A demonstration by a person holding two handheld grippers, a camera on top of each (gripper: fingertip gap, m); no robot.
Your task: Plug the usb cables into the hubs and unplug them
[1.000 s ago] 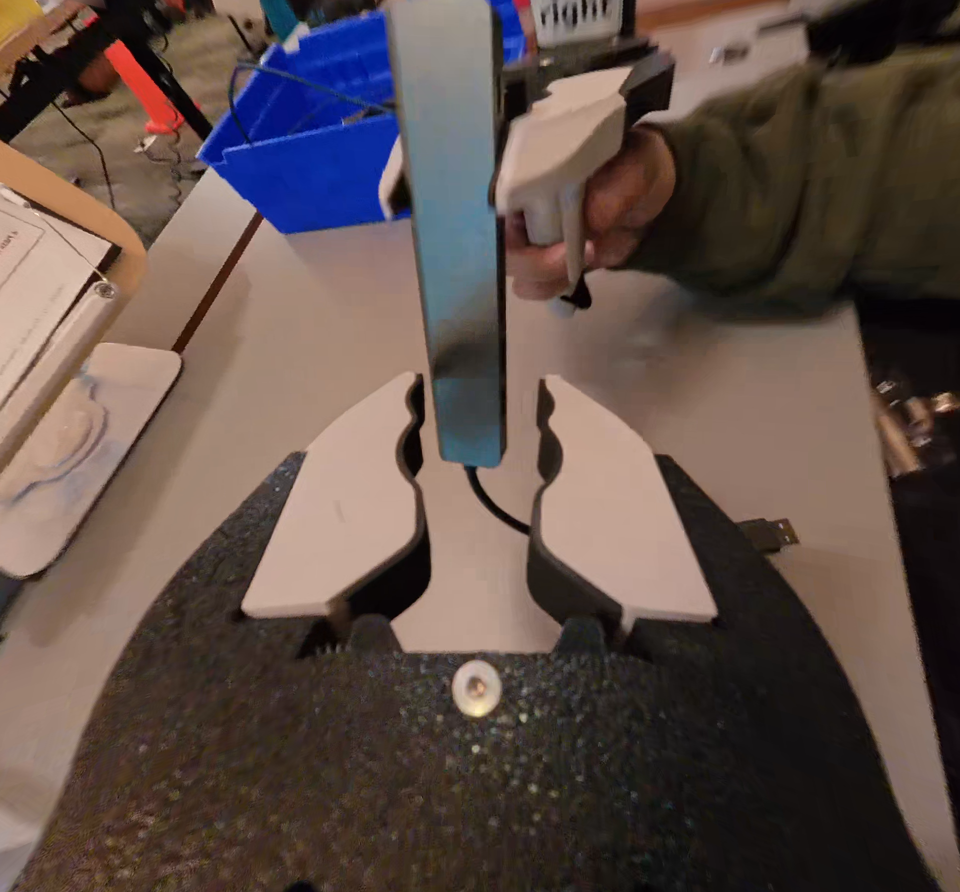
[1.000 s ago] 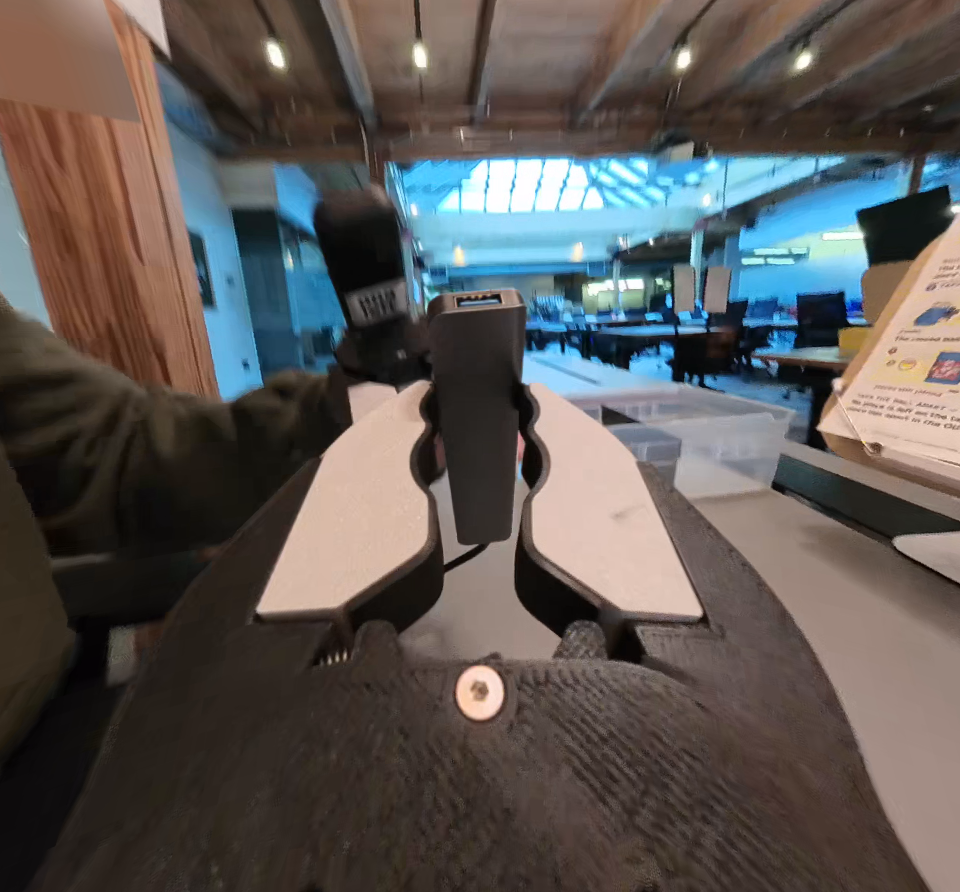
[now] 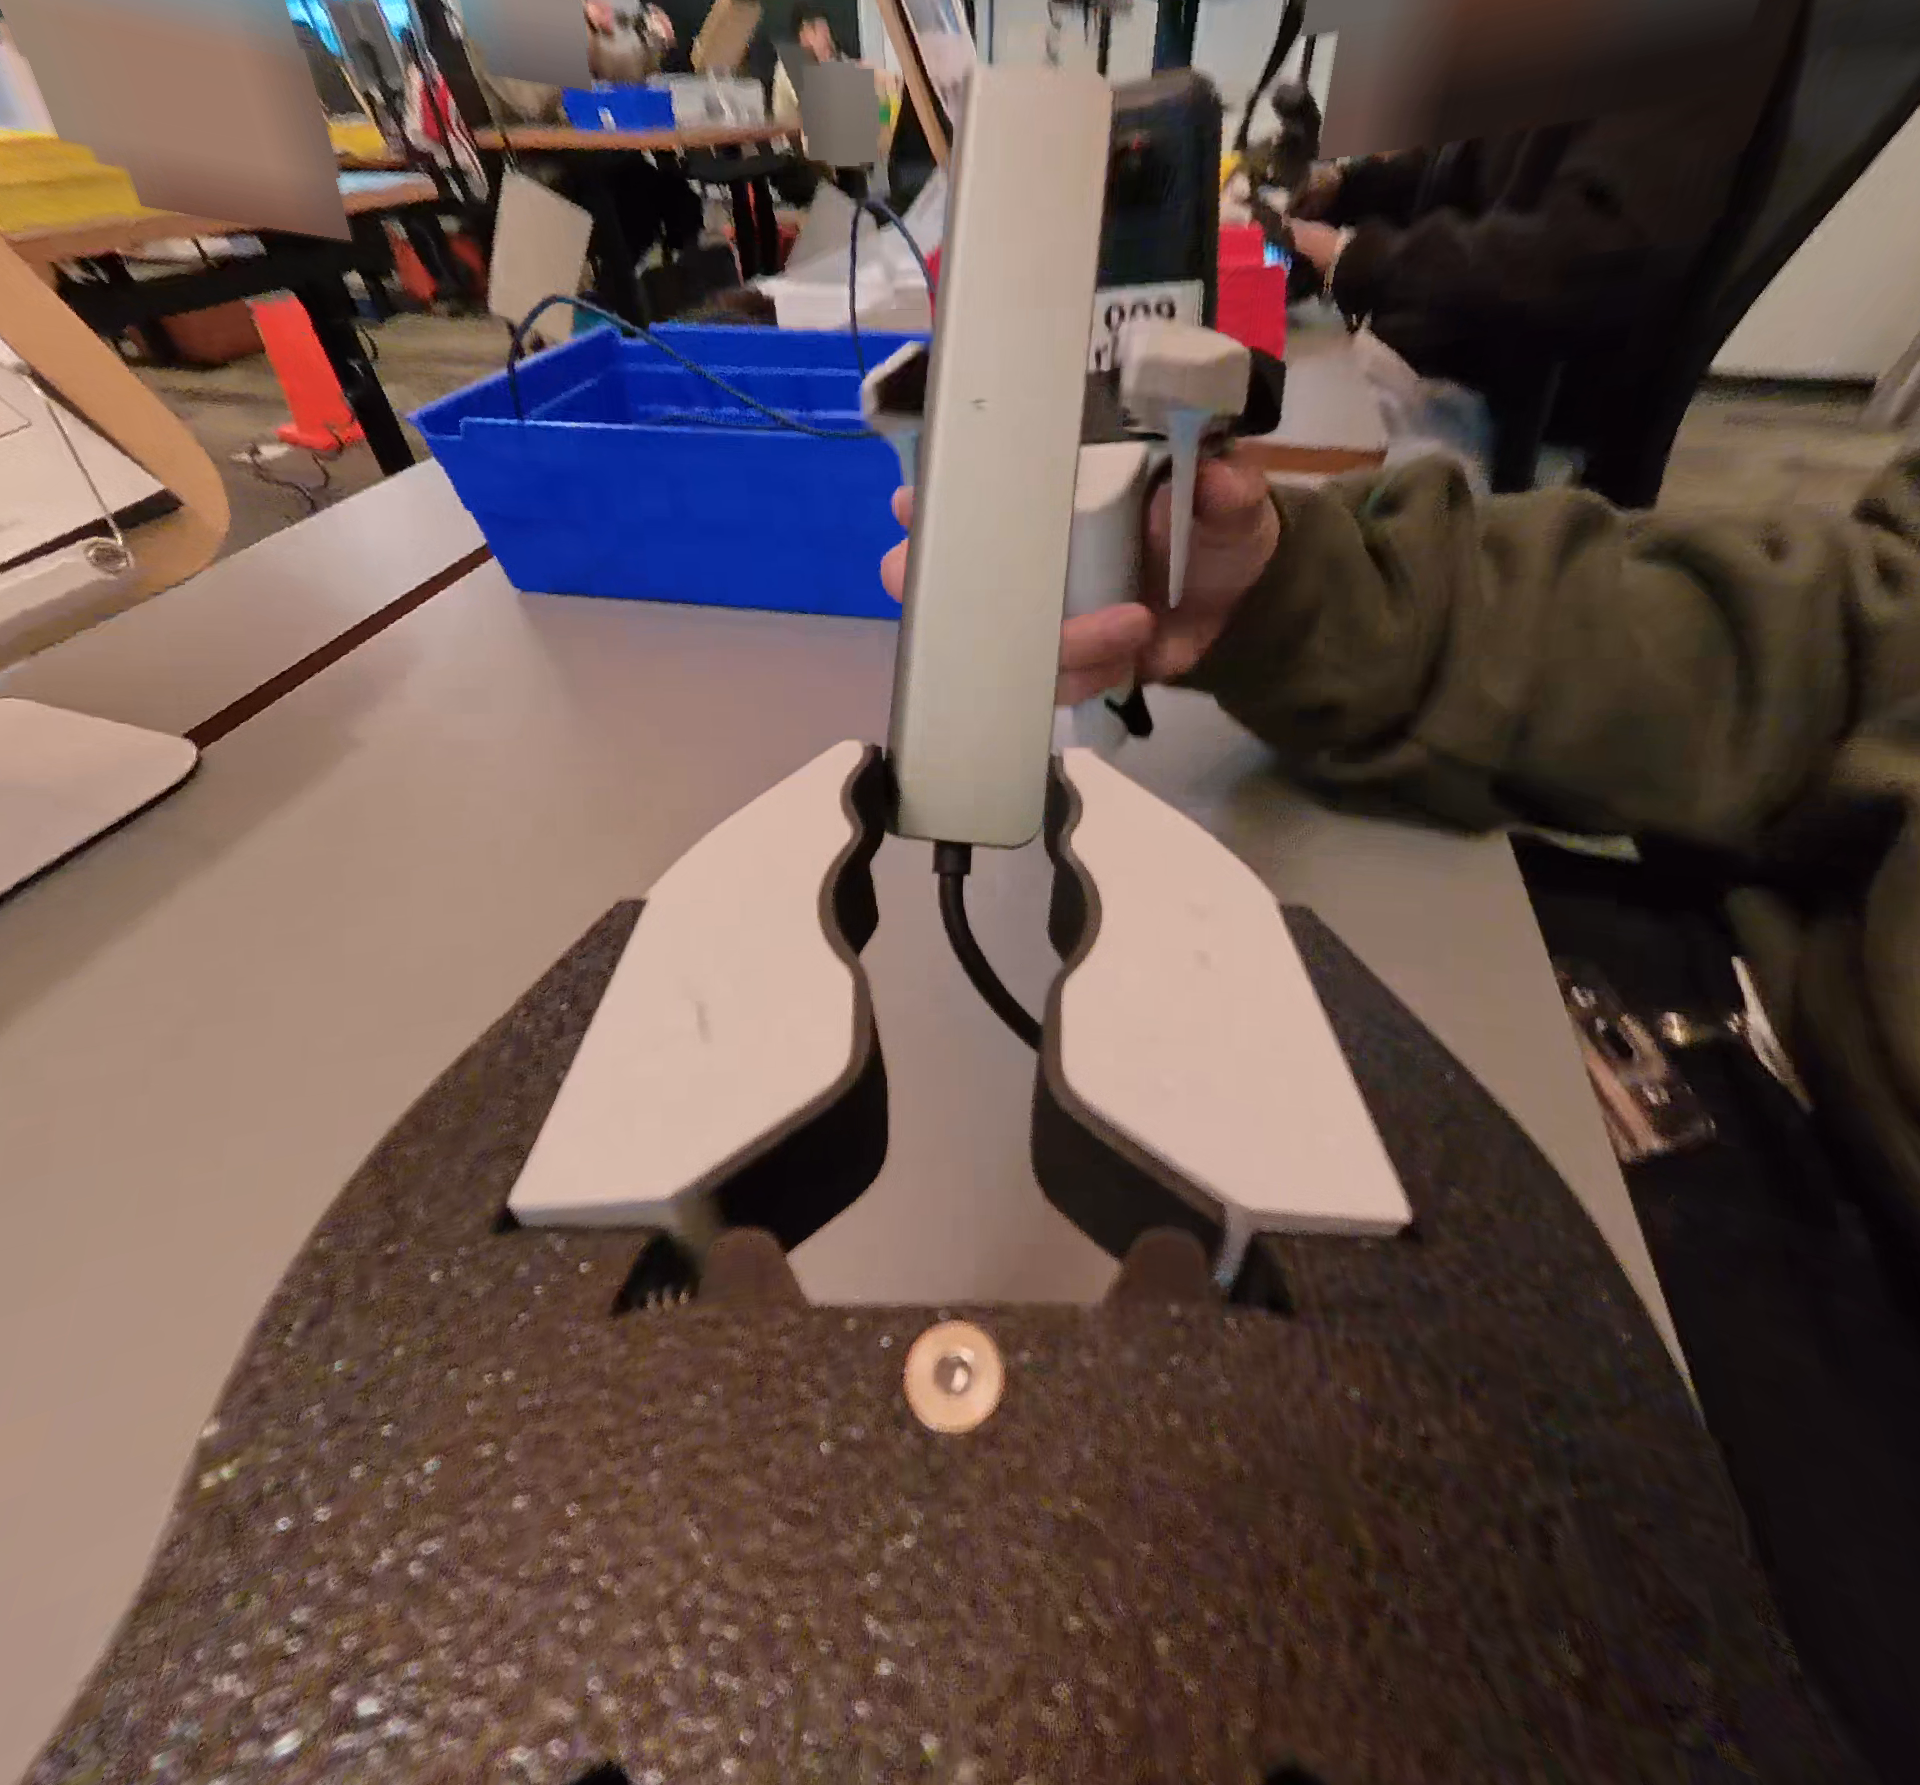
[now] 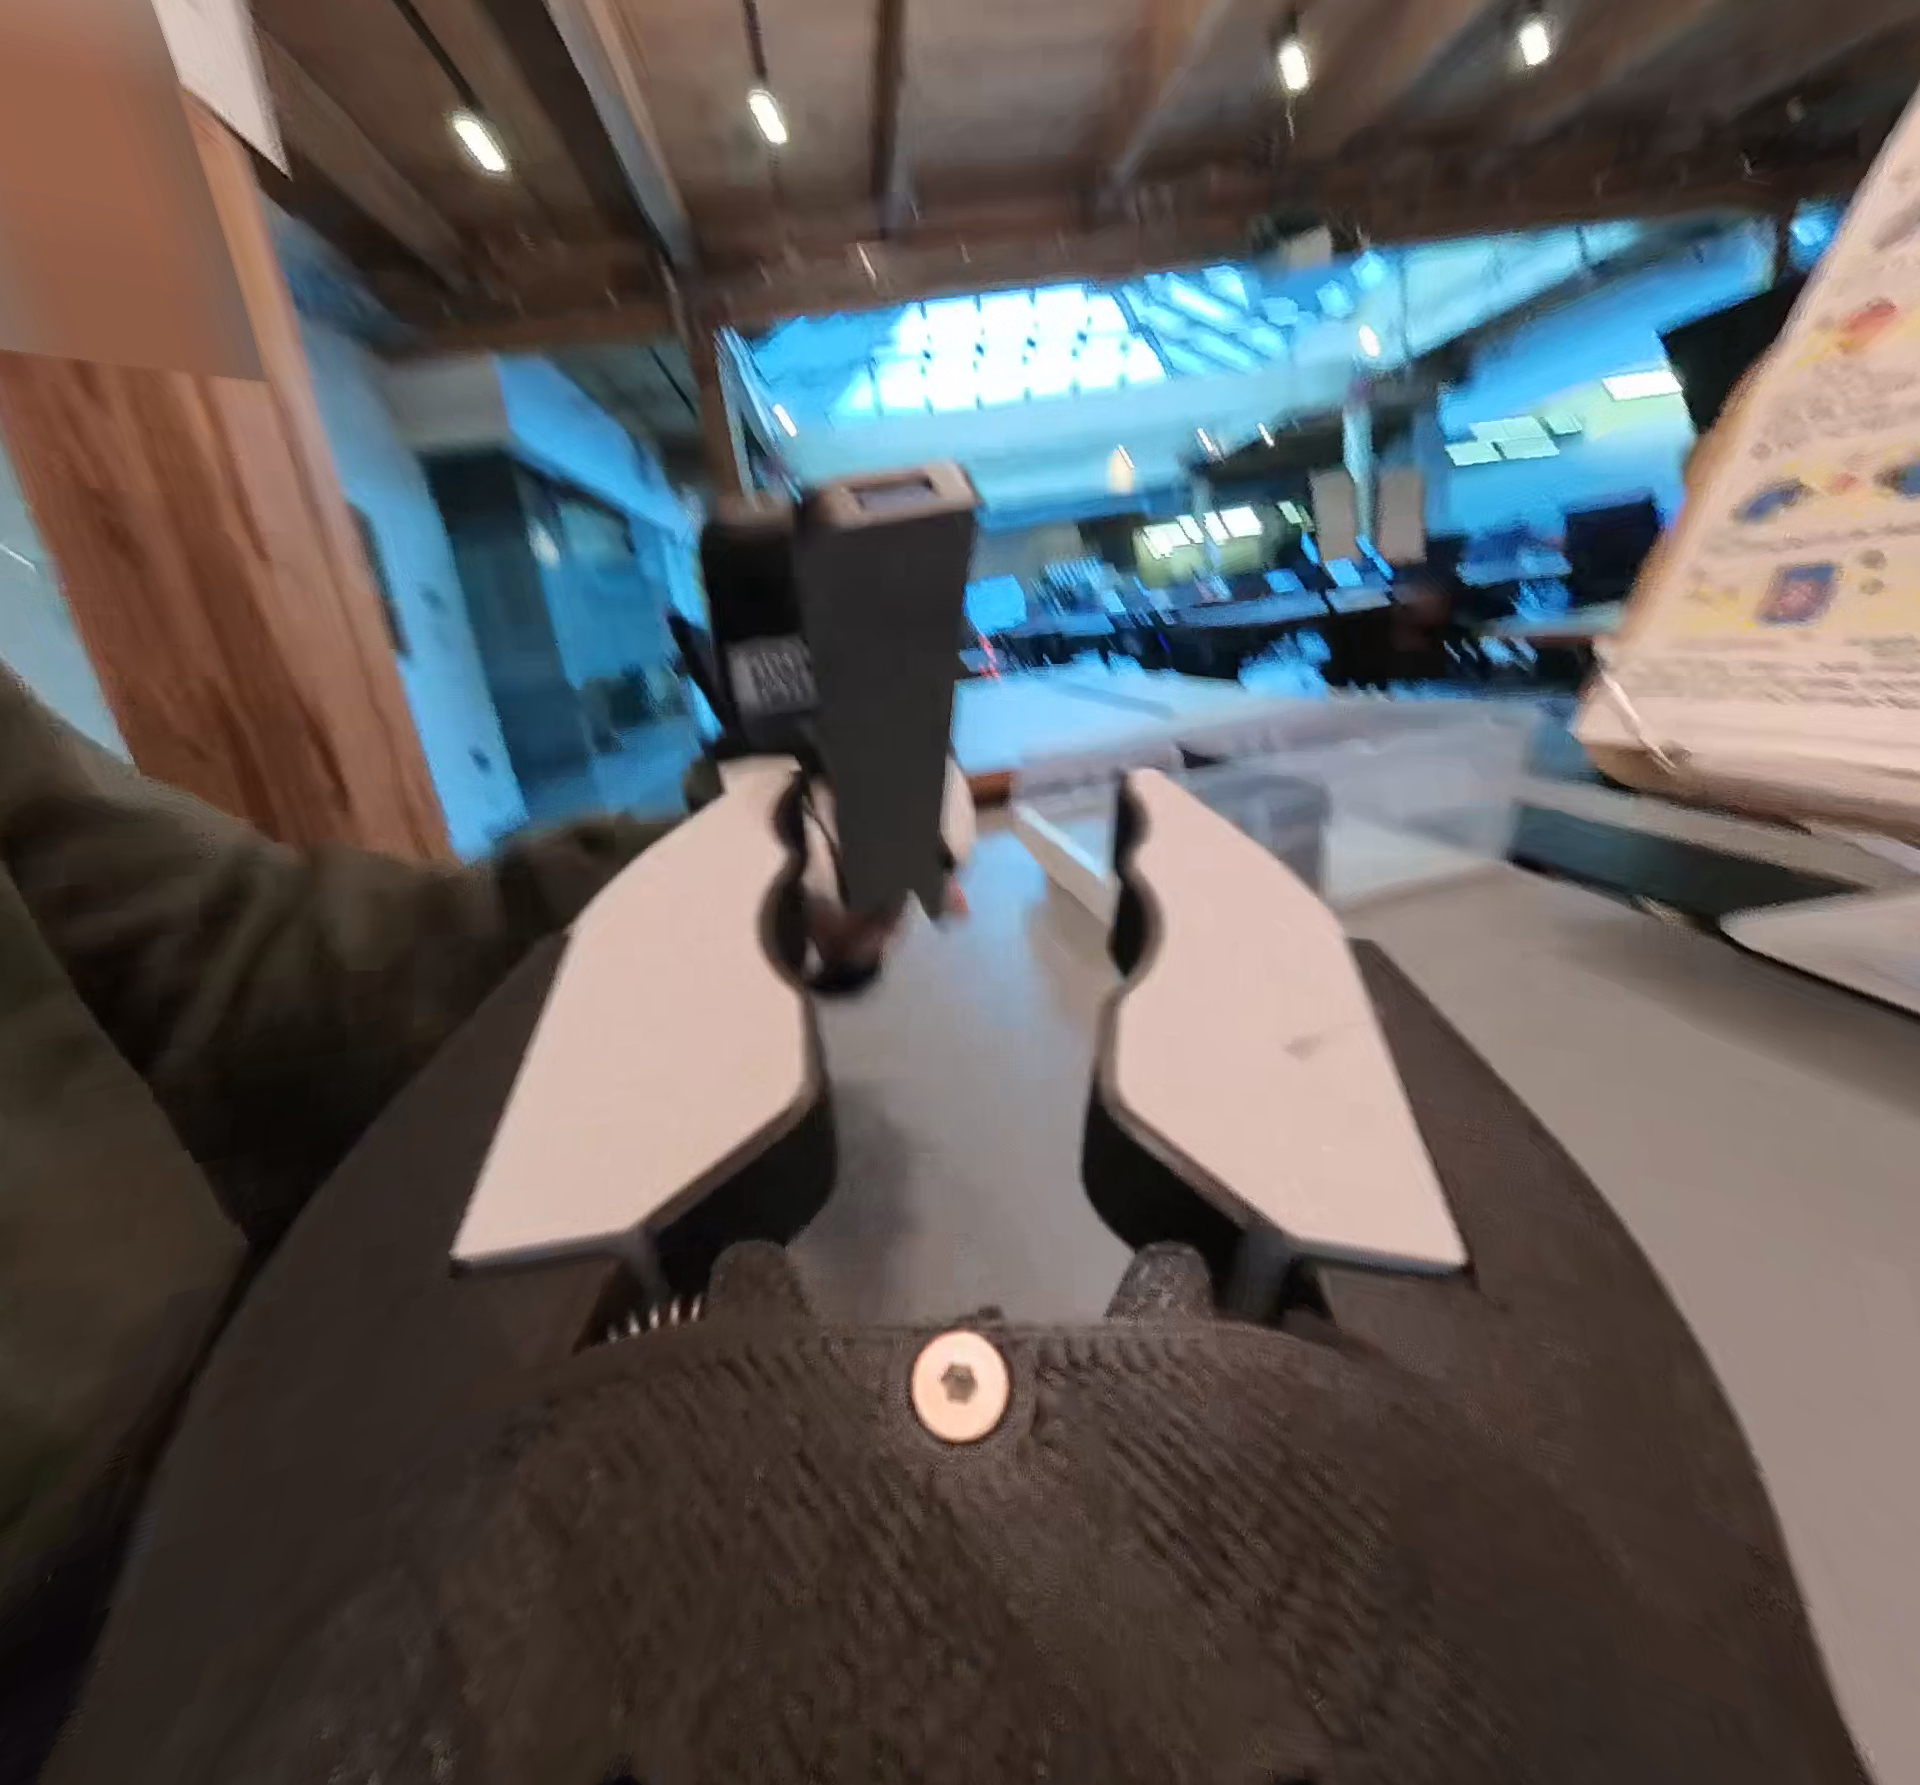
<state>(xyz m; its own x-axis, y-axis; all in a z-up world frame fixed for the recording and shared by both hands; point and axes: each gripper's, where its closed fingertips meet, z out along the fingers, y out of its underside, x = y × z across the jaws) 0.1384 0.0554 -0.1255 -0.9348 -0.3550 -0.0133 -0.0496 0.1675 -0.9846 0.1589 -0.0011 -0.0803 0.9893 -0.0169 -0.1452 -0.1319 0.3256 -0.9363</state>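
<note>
While left gripper (image 3: 966, 790) clamps silver hub (image 3: 997, 447), right gripper (image 4: 961, 831) spread; label (image 3: 1143, 314) behind.

White tag with dark characters (image 3: 1143, 322) behind the hub, printed colourful sheet (image 4: 1808, 530) at right, wording withheld

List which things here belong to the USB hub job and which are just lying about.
Job: silver hub, black cable, left claw, right claw.
Lying about: blue bin, printed sign.
</note>
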